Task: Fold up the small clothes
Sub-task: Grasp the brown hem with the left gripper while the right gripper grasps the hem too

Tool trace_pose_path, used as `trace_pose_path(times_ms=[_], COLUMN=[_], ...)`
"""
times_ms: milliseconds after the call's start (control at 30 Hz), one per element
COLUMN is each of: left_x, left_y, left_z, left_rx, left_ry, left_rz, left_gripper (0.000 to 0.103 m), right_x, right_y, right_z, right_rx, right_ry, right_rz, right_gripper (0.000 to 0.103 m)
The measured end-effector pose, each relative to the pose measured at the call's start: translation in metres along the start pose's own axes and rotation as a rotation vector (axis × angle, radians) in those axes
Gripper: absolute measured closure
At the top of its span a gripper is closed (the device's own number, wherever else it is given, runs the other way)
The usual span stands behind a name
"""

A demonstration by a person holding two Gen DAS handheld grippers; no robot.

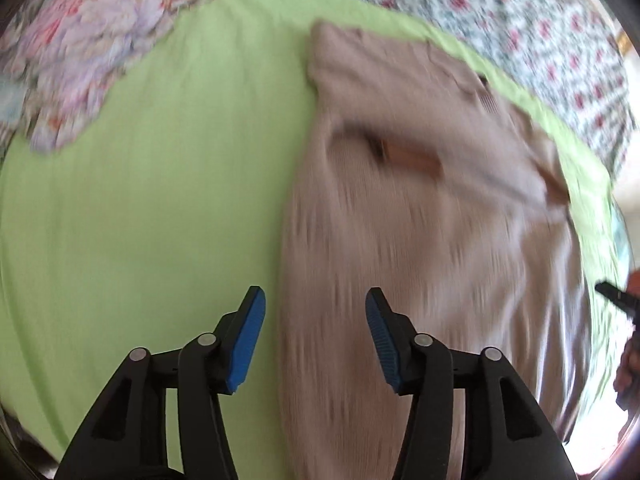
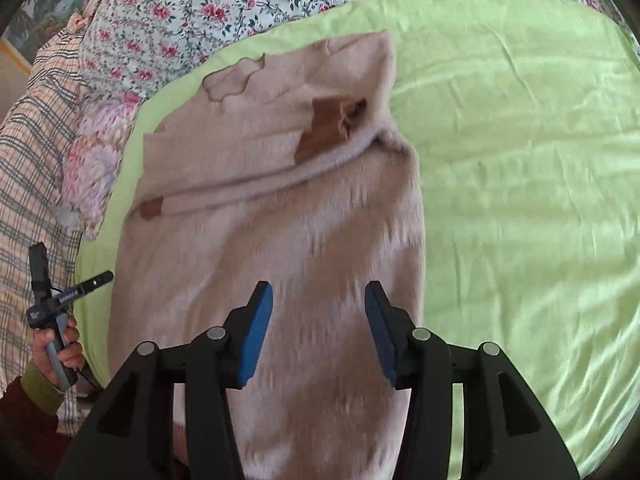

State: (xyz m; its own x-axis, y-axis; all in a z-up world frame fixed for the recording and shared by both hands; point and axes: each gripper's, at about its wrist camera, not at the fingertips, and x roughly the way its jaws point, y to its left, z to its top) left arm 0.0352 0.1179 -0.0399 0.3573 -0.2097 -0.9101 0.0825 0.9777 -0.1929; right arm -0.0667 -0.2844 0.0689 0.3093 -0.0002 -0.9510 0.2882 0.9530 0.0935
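Note:
A beige knitted sweater [image 1: 420, 220] lies on a light green sheet [image 1: 140, 200], partly folded, with a brown inner patch at the neck [image 2: 324, 124]. It also shows in the right wrist view [image 2: 280, 220]. My left gripper [image 1: 314, 304] is open and empty, hovering over the sweater's left edge. My right gripper [image 2: 318, 300] is open and empty, hovering over the sweater's lower part. The left gripper's handle, held in a hand, shows at the left of the right wrist view [image 2: 60, 300]. Both views are motion-blurred.
Floral bedding [image 2: 240, 8] lies beyond the green sheet [image 2: 520, 160]. A pastel flowered cloth [image 1: 80, 60] lies at the far left, and shows in the right wrist view [image 2: 96, 160]. A plaid fabric [image 2: 32, 140] lies at the left of the right wrist view.

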Motion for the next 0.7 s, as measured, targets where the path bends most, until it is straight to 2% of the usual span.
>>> trace_pose_path(times_ms=[200,267,300,433,600,633,667,700], left_x=[-0.011,-0.015,-0.017,-0.02,-0.015,-0.014,-0.013,-0.012], left_y=[0.004,0.004,0.003,0.001,-0.008,-0.01,-0.014,-0.013], left_z=[-0.102,-0.123,-0.133,-0.148,-0.153,-0.152,-0.151,-0.149], left_rx=[-0.008,-0.005,-0.008,-0.037,-0.031,-0.021,-0.008,-0.004], left_ry=[0.107,0.095,0.096,0.106,0.124,0.123,0.12,0.125], left_rz=[-0.08,-0.089,-0.106,-0.18,-0.242,-0.243,-0.246,-0.251], left_gripper=[0.043,0.042,0.041,0.042,0.043,0.052,0.075,0.088], right_x=[-0.026,-0.029,-0.029,-0.018,0.003,0.007,0.009,0.012], right_y=[-0.031,-0.044,-0.052,-0.057,-0.041,-0.033,-0.028,-0.025], right_z=[-0.061,-0.078,-0.089,-0.117,-0.124,-0.124,-0.123,-0.122], right_rx=[0.07,0.099,0.134,0.187,0.186,0.151,0.13,0.121], right_ry=[0.053,0.079,0.096,0.129,0.141,0.145,0.149,0.161], right_rz=[0.048,0.054,0.086,0.242,0.384,0.384,0.388,0.394], right_gripper=[0.054,0.054,0.054,0.054,0.054,0.054,0.057,0.076])
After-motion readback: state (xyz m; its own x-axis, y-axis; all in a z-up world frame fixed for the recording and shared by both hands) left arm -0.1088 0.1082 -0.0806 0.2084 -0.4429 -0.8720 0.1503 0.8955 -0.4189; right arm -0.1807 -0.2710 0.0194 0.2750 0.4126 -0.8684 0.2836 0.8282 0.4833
